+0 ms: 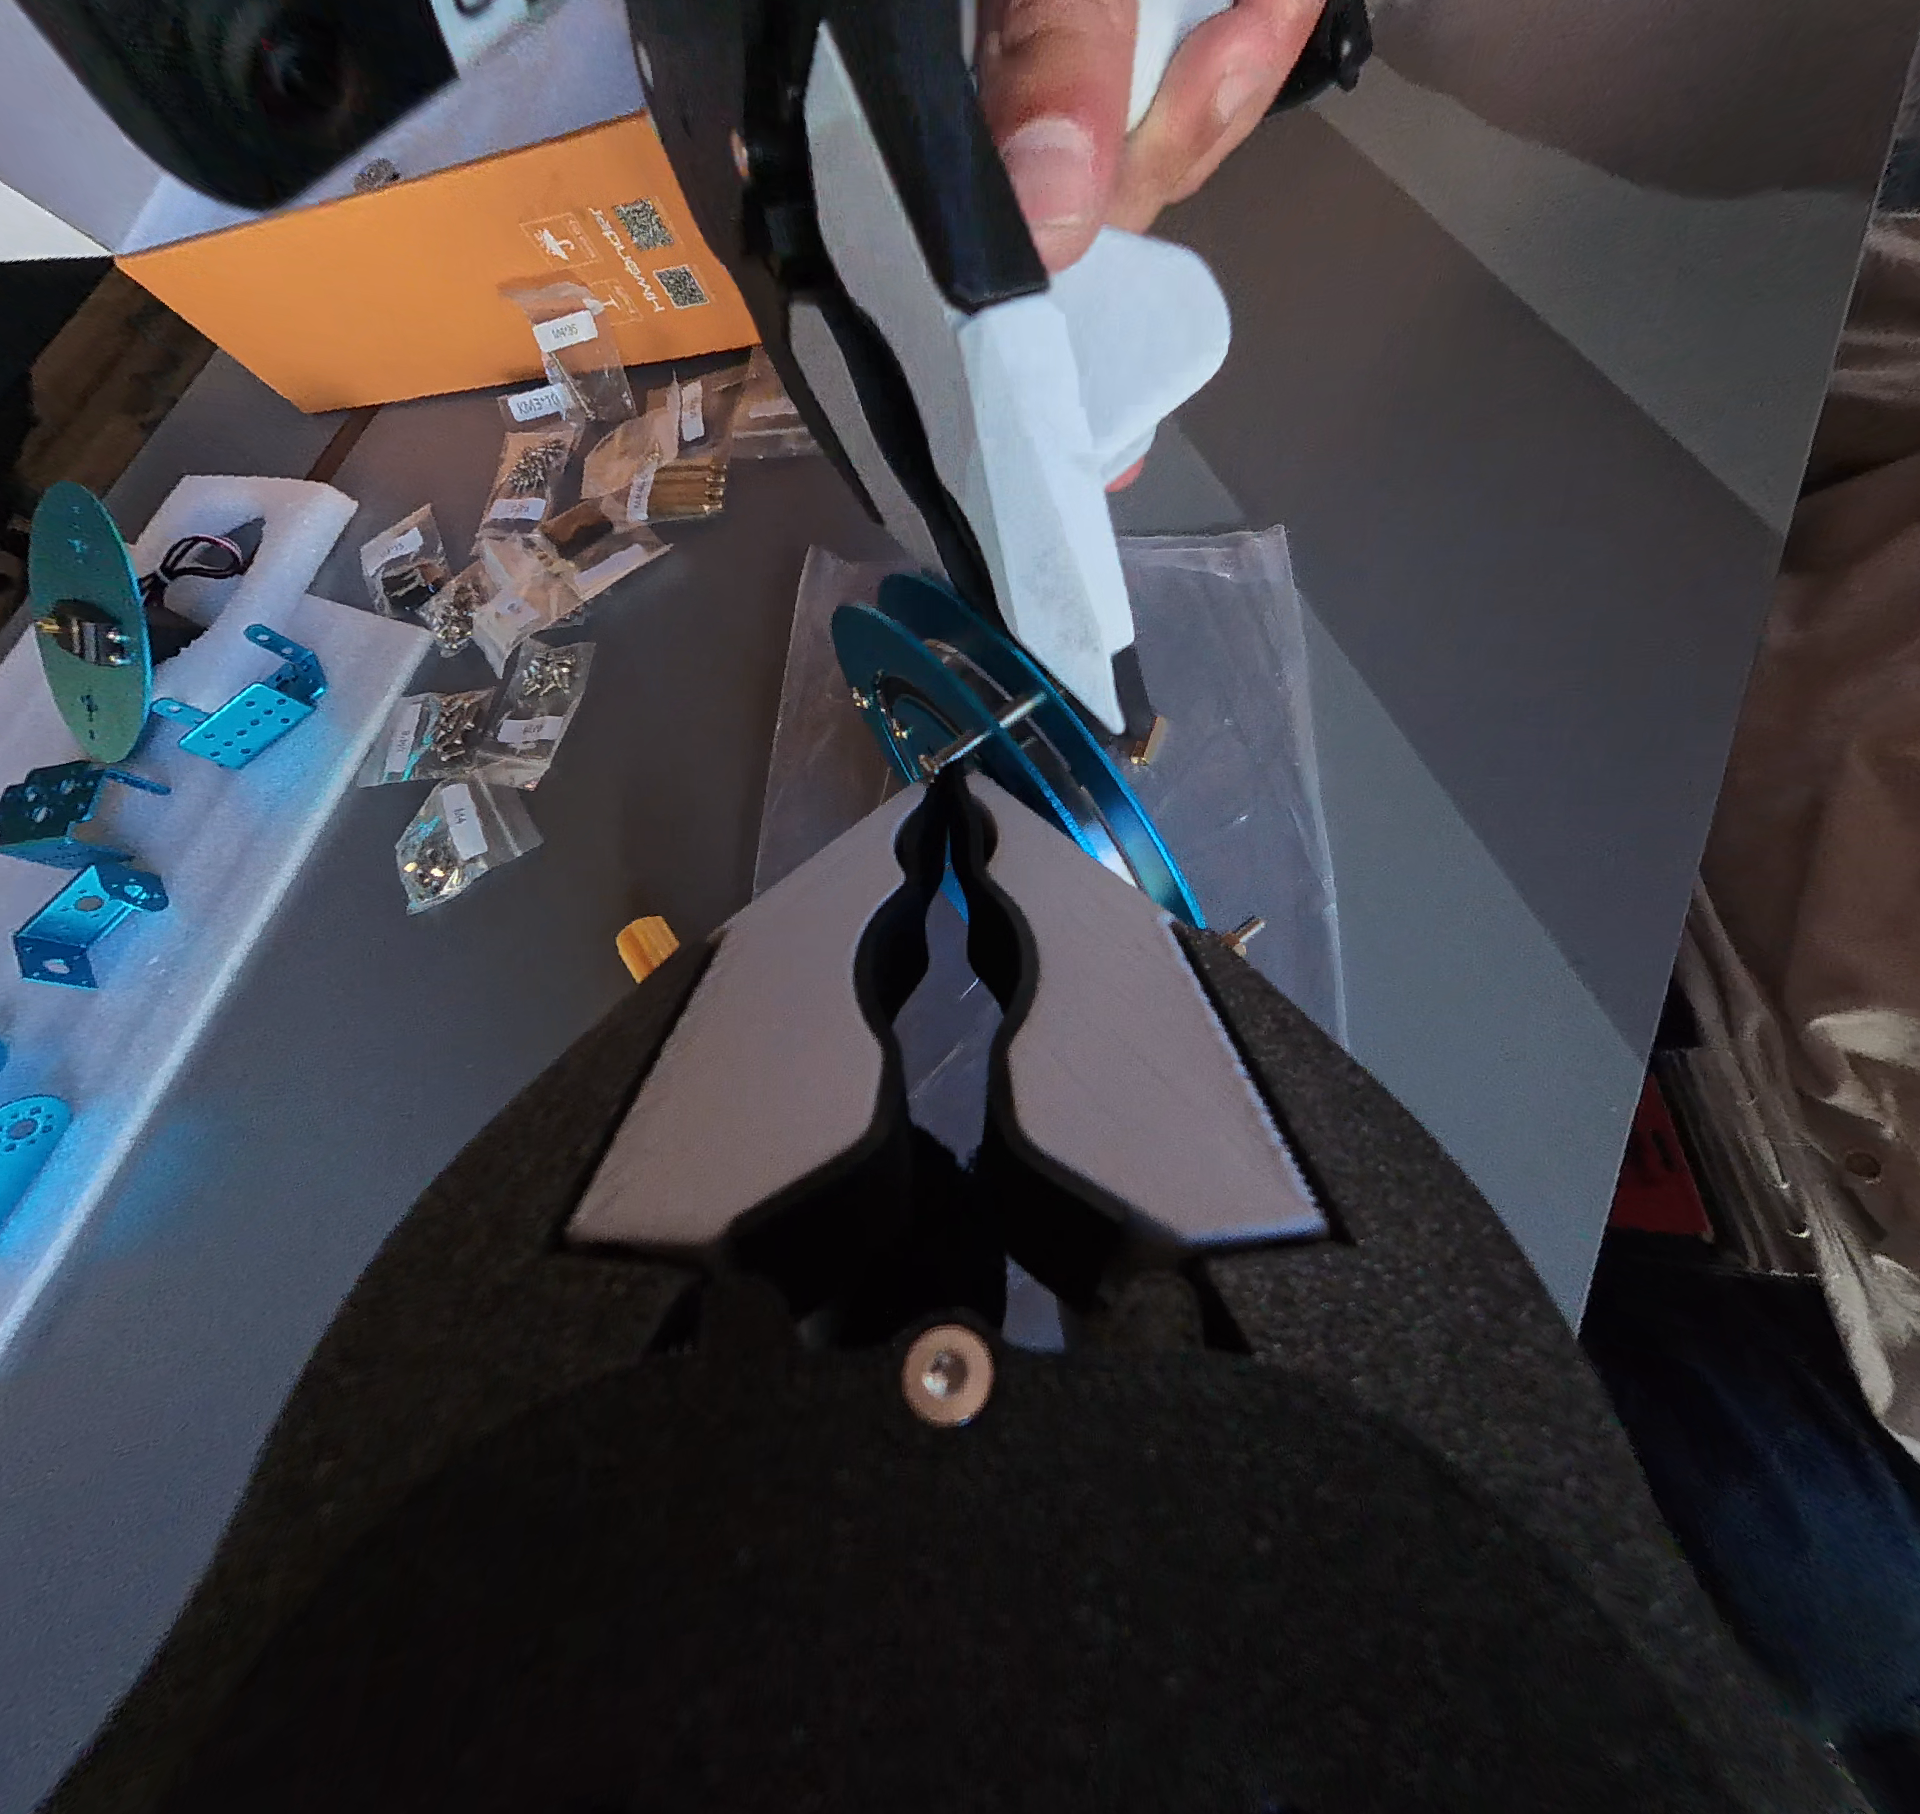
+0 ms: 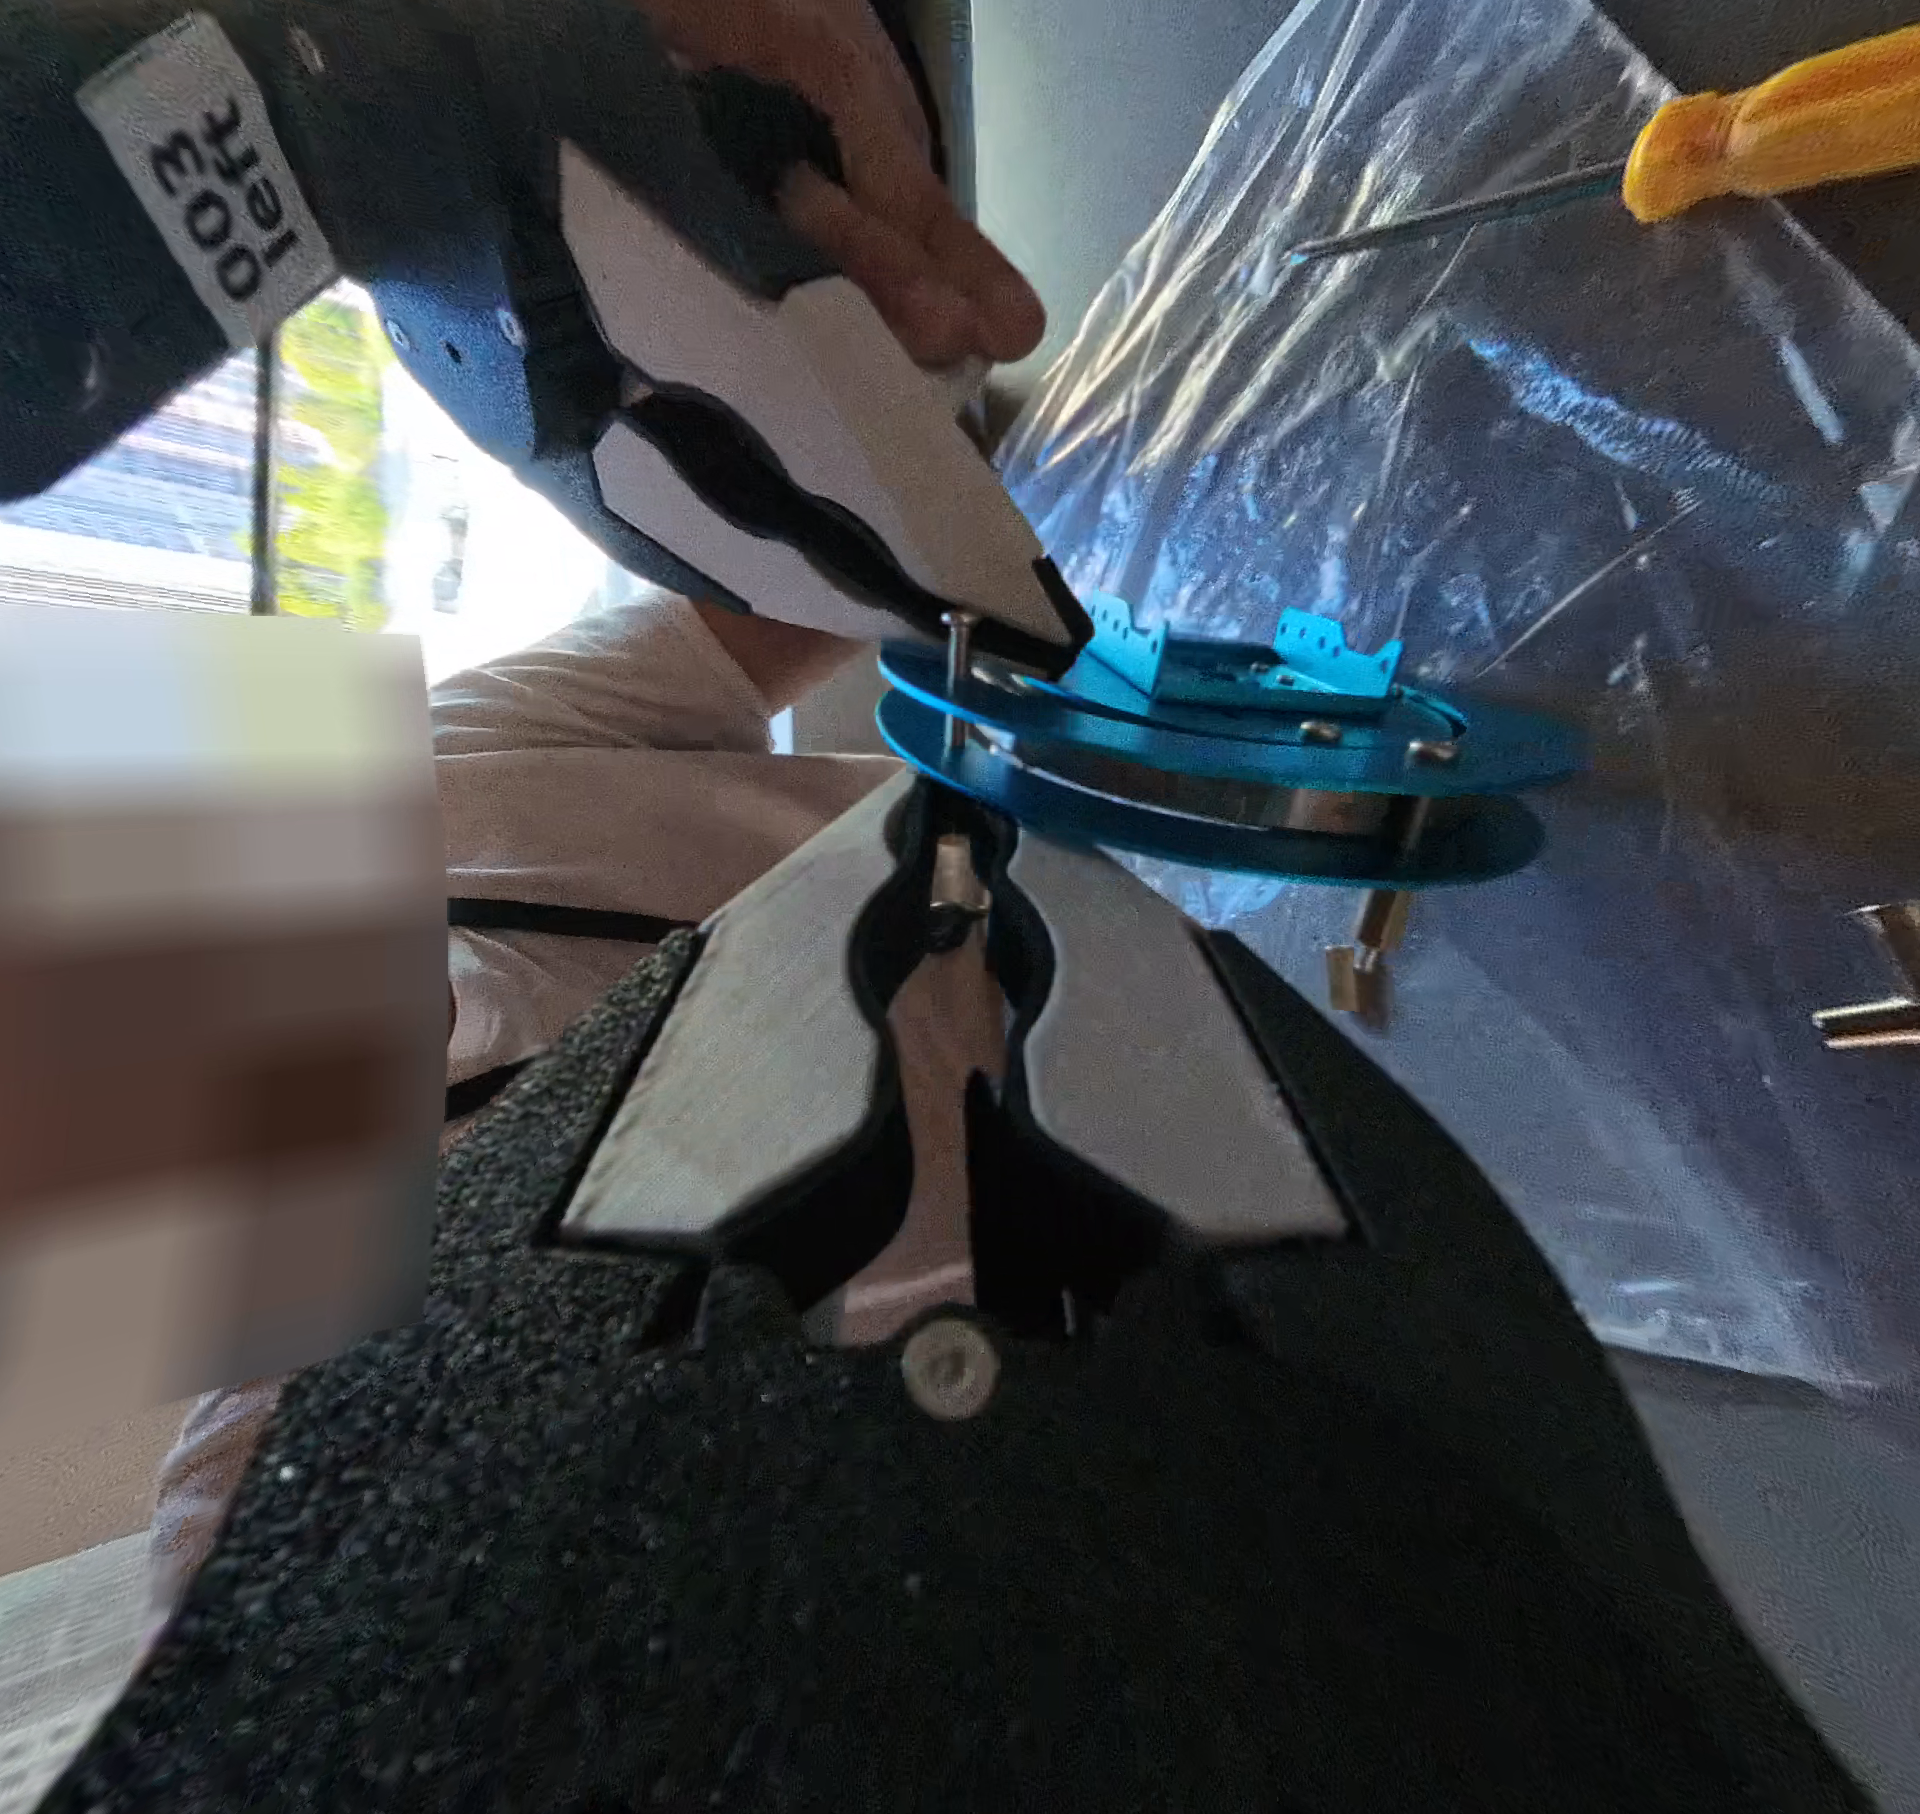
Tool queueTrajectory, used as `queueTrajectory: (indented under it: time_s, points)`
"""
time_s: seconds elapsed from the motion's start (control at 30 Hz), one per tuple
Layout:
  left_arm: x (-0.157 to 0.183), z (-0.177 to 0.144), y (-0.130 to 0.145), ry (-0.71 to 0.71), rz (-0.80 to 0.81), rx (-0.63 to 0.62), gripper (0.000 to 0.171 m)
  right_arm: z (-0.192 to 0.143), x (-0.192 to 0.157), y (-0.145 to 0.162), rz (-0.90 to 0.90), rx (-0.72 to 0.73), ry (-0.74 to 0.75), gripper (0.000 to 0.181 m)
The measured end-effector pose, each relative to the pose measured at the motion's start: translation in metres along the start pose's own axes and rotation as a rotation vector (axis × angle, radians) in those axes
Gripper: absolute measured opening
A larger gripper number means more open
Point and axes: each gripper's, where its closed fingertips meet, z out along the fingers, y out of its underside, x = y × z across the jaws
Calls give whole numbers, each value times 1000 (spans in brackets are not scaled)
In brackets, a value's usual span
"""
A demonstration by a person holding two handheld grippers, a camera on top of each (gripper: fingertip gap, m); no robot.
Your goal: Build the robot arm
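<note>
- Left gripper (image 1: 951,788) is pinching the rim of a blue double-disc assembly (image 1: 1023,777), jaws nearly closed on it.
- Right gripper (image 2: 961,865) is clamping a brass standoff (image 2: 958,886) beneath the discs, jaws narrowed around it.
- Both are hovering over a clear plastic bag (image 2: 1558,517); a yellow-handled screwdriver (image 2: 1766,133) is lying nearby.

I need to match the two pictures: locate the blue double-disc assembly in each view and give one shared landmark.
Left wrist view: blue double-disc assembly centre, edge-on, just beyond the left gripper.
Right wrist view: assembly right of centre, lying flat.
Shared landmark: clear plastic bag beneath it.
</note>
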Motion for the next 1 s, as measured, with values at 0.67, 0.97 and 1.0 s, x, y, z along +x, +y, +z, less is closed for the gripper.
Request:
queueTrajectory:
  time_s: [0.67, 0.97, 1.0]
  points:
    - [24, -51, 1, -40, -334, 386, 31, 16, -13, 3, -59, 343, -118, 5]
    - [42, -34, 0, -178, -152, 361, 55, 21, -14, 2, -74, 390, -127, 5]
    - [41, -32, 0, -191, -144, 361, 55, 21, -14, 3, -77, 393, -123, 5]
